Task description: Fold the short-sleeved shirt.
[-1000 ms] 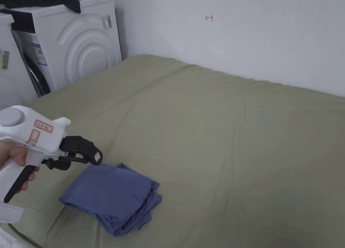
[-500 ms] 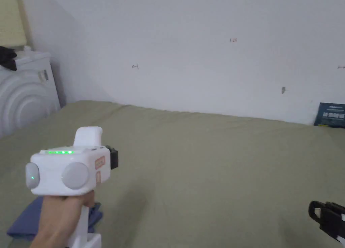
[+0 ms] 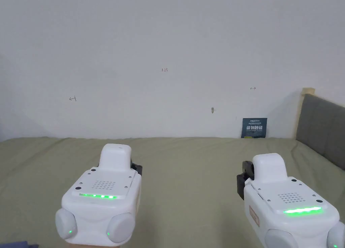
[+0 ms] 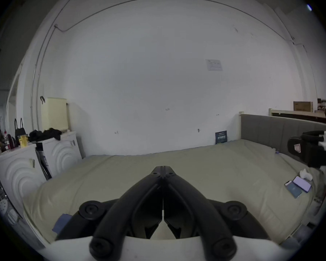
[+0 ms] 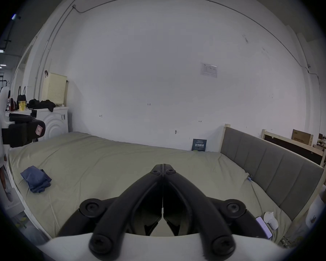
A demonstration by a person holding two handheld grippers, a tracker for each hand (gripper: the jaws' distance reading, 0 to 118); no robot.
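Now: 1 folded shirt [image 5: 36, 179] on bed [image 5: 109, 163] | 2 tongs — left tongs [image 4: 163, 168], right tongs [image 5: 163, 166] — closed, empty

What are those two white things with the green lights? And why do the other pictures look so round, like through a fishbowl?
Those are two hand tools, a bit like big tongs. A person holds one in each hand: the left gripper and the right gripper. That picture comes from a camera on the person's head, looking down over the tools.

The two round pictures come from small cameras riding on the tools themselves. The black pointed shape at the bottom of each is that tool's jaws. In both, the jaws are pressed together with nothing between them, so neither tool holds anything.

Below them is a bed with a green sheet. On it, near the left edge, lies a blue shirt, already folded into a small bundle. Near the grey headboard lie two phones.
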